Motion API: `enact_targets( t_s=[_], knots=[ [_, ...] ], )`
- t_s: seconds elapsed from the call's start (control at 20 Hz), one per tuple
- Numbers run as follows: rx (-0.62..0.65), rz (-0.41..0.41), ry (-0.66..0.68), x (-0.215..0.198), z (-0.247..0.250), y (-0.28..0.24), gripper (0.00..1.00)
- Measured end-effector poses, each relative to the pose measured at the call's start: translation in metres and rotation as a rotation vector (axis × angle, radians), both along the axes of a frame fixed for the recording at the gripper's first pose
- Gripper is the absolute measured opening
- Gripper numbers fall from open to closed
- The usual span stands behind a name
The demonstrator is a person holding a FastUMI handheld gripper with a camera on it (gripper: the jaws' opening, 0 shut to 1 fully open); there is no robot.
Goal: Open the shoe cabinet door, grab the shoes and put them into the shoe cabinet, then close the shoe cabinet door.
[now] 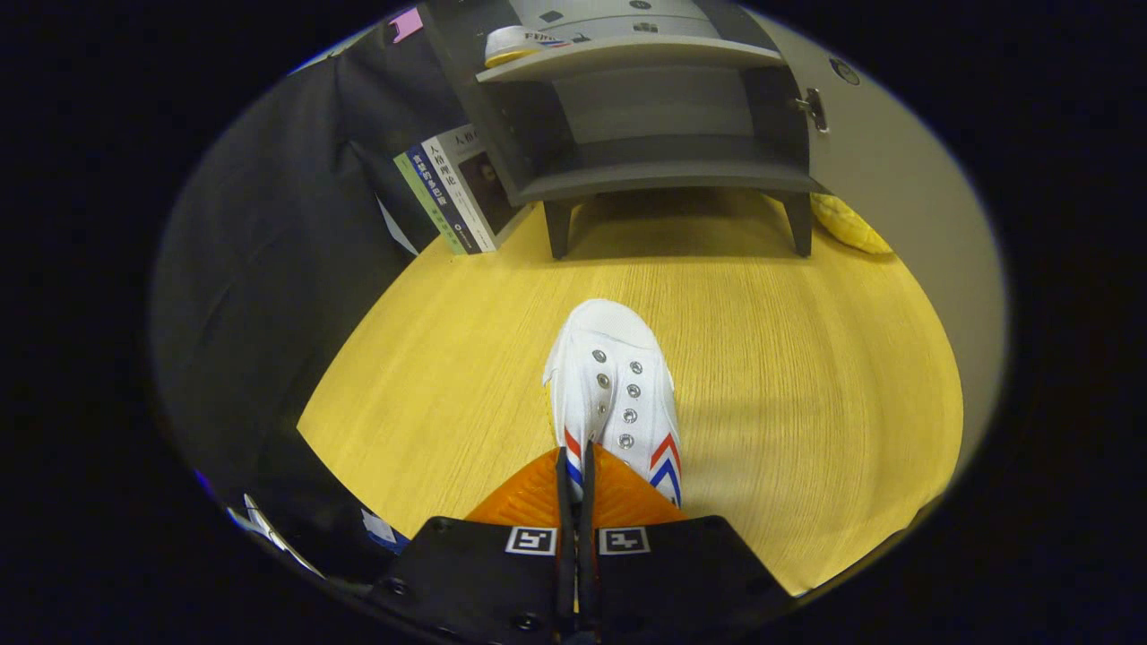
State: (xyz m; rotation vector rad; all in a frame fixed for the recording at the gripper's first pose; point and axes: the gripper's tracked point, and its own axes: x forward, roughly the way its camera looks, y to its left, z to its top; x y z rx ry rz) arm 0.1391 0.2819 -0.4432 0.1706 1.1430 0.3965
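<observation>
The tongs (575, 466) sit with their two fingers drawn almost together, only a thin slit left between them, and they appear to pinch the rear edge of a white canvas sneaker (611, 394) with metal eyelets and red-and-blue chevron stripes on its side; the contact itself is partly hidden by the fingers, so the grip looks firm but cannot be fully confirmed. The sneaker points straight ahead of the fingers, toe away from them, over the yellow wood-grain counter (789, 385), and whether its sole touches the surface cannot be told from this angle. Well beyond the toe stands a small grey shoe cabinet (663, 175) on short legs, its pale door (883, 170) swung open to the right with a metal hinge showing at the edge. The lower compartment is open to view, while on the upper shelf lies a second white sneaker (518, 45) with a yellowish sole, seen only in part. To the left of the cabinet, a few upright books (452, 193) with green, blue and white spines lean against its side. Behind the cabinet's right leg, a yellow textured object (847, 224) rests on the counter beside the open door.
</observation>
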Motion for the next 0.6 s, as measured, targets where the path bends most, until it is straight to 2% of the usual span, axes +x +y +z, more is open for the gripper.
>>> enact_targets(
  t_s=[0.2, 0.6],
  knots=[
    [0.086, -0.036, -0.036, 0.024, 0.036, 0.015, 0.03],
    [0.156, -0.079, -0.238, 0.099, 0.133, 0.012, 0.03]
  ],
)
